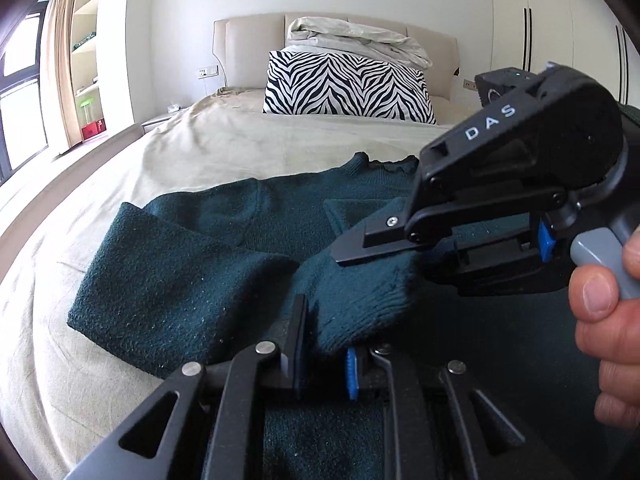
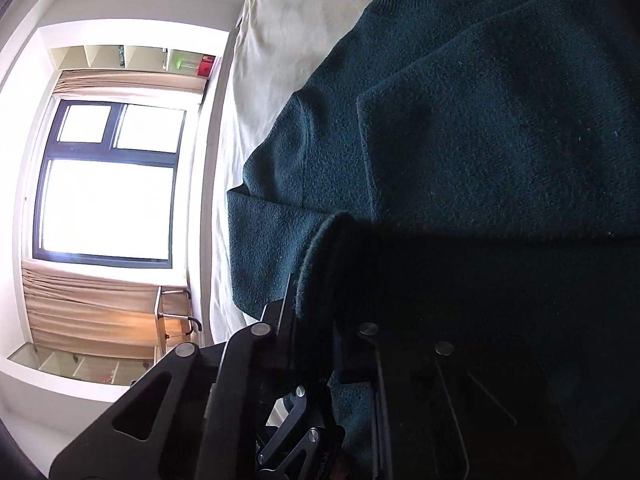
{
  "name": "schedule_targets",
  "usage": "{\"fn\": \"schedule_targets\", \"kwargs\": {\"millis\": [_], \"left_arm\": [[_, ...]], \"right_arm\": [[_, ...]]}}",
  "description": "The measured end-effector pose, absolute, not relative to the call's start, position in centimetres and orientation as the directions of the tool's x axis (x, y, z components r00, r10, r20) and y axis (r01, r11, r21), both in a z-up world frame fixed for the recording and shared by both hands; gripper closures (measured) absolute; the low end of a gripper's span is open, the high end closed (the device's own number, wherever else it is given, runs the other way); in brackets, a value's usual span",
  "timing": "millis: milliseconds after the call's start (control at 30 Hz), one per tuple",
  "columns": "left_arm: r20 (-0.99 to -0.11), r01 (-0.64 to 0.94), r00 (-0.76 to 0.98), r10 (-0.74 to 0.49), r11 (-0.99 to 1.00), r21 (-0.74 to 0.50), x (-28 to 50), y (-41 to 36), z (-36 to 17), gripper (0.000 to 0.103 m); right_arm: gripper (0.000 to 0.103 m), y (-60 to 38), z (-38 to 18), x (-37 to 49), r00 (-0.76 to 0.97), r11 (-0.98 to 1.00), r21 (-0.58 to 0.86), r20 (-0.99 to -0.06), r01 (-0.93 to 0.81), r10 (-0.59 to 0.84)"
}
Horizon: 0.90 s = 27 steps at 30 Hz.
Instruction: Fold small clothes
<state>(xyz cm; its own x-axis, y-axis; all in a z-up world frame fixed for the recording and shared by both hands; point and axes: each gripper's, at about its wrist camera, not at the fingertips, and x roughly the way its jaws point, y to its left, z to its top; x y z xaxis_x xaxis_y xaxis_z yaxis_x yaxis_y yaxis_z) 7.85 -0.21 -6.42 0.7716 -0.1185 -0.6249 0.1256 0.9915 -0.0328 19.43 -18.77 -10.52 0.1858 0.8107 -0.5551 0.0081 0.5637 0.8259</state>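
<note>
A dark green knitted sweater [image 1: 192, 280] lies on the beige bed sheet [image 1: 224, 144], its collar toward the pillows and a sleeve folded across the body. My left gripper [image 1: 324, 344] is shut on a fold of the sweater's hem at the near edge. My right gripper [image 1: 384, 252] comes in from the right, turned on its side, and is shut on the same bunched fabric just above. In the right wrist view the sweater [image 2: 480, 140] fills the frame and my right gripper [image 2: 316, 312] clamps a rolled edge of it.
A zebra-print pillow [image 1: 348, 84] and a crumpled duvet [image 1: 356, 38] sit at the headboard. A window with curtains [image 2: 108, 184] and shelves [image 1: 86, 56] are at the left of the bed. Wardrobe doors [image 1: 528, 20] stand at the right.
</note>
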Motion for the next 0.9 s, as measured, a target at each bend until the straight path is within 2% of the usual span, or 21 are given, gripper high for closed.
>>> {"fn": "schedule_targets", "kwargs": {"millis": [67, 133, 167, 267, 367, 533, 667, 900], "left_arm": [[-0.593, 0.116, 0.794, -0.136, 0.991, -0.072, 7.2, 0.6, -5.8, 0.037], [-0.529, 0.119, 0.831, -0.174, 0.983, -0.137, 6.0, 1.8, -4.9, 0.027], [-0.506, 0.121, 0.841, -0.19, 0.979, -0.166, 5.6, 2.3, -4.6, 0.025], [-0.511, 0.105, 0.834, -0.209, 0.969, -0.225, 5.6, 3.5, -4.9, 0.025], [-0.54, 0.077, 0.81, -0.227, 0.955, -0.286, 6.2, 4.7, -5.9, 0.027], [-0.579, 0.03, 0.777, -0.247, 0.933, -0.358, 6.8, 6.4, -7.3, 0.035], [-0.605, 0.027, 0.751, -0.263, 0.928, -0.37, 7.4, 6.2, -8.1, 0.043], [-0.61, 0.032, 0.746, -0.267, 0.929, -0.368, 7.5, 5.8, -8.0, 0.043]], "right_arm": [[0.096, -19.7, -9.5, 19.4, 0.222, 0.583, 0.813, -0.566, -0.011, 0.794], [0.096, -20.7, -7.5, 19.4, 0.268, 0.602, 0.797, -0.57, -0.05, 0.777], [0.096, -21.2, -6.3, 19.4, 0.293, 0.611, 0.788, -0.568, -0.075, 0.769], [0.096, -22.8, -3.0, 19.6, 0.358, 0.64, 0.757, -0.566, -0.133, 0.743], [0.096, -24.9, -2.2, 20.7, 0.385, 0.688, 0.715, -0.605, -0.124, 0.697], [0.096, -31.2, -5.1, 22.6, 0.42, 0.781, 0.625, -0.71, 0.007, 0.565], [0.096, -35.9, -8.1, 23.0, 0.428, 0.788, 0.608, -0.741, 0.101, 0.517], [0.096, -37.9, -9.0, 23.5, 0.449, 0.808, 0.577, -0.757, 0.119, 0.475]]}}
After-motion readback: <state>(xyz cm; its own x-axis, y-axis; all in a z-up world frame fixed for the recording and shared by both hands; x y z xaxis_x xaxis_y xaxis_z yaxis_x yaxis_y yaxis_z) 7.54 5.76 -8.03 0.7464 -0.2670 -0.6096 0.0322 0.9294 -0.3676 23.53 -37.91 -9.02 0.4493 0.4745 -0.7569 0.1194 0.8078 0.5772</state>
